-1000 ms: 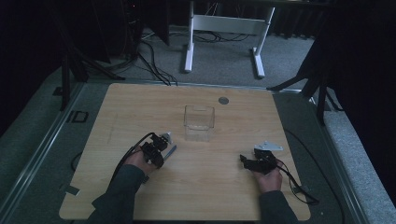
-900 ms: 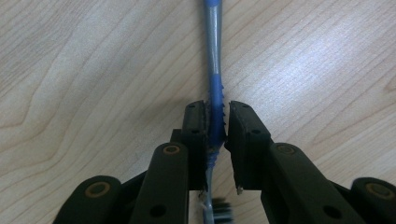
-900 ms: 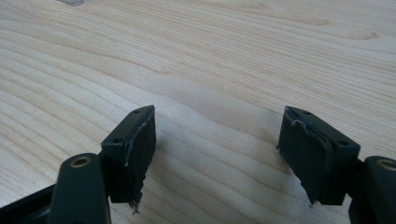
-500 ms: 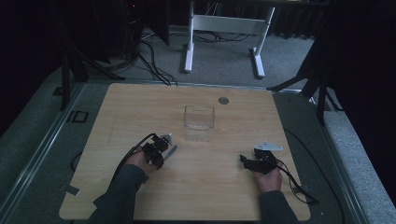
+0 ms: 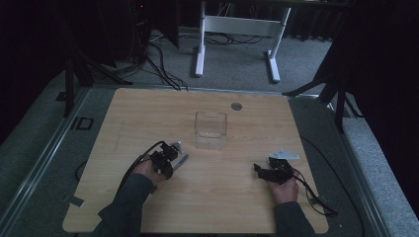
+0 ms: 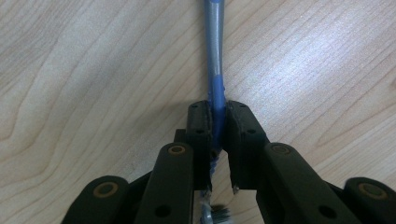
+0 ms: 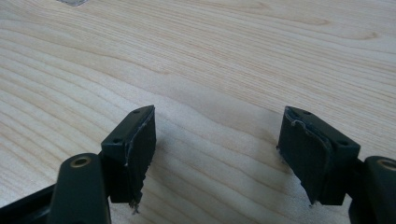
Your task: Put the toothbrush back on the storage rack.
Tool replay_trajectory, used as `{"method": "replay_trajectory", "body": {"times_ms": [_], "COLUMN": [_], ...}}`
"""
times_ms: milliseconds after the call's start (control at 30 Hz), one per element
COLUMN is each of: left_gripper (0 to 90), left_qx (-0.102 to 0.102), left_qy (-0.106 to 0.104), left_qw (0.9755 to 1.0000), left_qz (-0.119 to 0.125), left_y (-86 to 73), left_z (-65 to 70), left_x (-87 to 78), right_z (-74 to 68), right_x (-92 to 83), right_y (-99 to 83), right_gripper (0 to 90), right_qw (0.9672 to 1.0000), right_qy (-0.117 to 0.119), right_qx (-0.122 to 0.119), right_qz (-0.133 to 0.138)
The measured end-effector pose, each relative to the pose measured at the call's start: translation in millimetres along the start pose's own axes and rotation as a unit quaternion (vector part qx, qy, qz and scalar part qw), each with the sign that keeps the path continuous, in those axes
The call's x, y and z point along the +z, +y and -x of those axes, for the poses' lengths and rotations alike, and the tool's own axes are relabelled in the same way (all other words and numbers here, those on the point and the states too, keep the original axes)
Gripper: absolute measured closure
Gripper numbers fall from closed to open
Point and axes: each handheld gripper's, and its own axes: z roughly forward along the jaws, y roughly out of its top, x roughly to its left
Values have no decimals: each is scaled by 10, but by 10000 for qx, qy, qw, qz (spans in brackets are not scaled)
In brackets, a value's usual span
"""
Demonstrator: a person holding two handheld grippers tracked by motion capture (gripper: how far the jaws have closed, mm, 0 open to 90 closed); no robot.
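A thin blue and silver toothbrush lies along the wooden table, its handle running away from me in the left gripper view. My left gripper is shut on the blue part of the handle, and bristles peek out below the jaws. From above, the left gripper sits left of centre with the toothbrush sticking out toward the right. My right gripper rests low over the table at the right. In its own view the right gripper is open, with bare wood between its fingers.
A clear plastic box stands upright mid-table, just beyond the left gripper. A small grey disc lies near the far edge. Cables trail from both grippers toward the near edge. White table legs stand on the carpet beyond.
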Motion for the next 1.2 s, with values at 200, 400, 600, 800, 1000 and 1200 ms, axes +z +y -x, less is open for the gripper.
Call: {"method": "replay_trajectory", "body": {"times_ms": [200, 400, 600, 800, 1000, 1200], "left_gripper": [805, 806, 807, 807, 807, 806], "left_qx": [41, 90, 91, 159, 246, 381], "left_qy": [78, 154, 228, 263, 284, 238], "left_qw": [10000, 9998, 9993, 9989, 9982, 9973], "left_qz": [-7, 117, 281, 342, 466, 582], "left_y": [3, -19, -56, -72, -78, -70], "left_z": [6, 7, -5, 14, 51, 89], "left_x": [-8, -98, -179, -248, -309, -367], "right_z": [0, 0, 1, 9, 20, 19], "right_x": [0, 1, 2, 4, 4, -10], "right_y": [0, 1, 2, 4, 5, -4], "right_gripper": [273, 272, 271, 271, 271, 332], "right_qw": [10000, 10000, 10000, 10000, 9999, 10000], "right_qy": [1, 9, 11, 42, 82, 34], "right_qx": [2, -2, -5, -41, -70, -17], "right_qz": [0, -2, -3, -2, -6, 36]}}
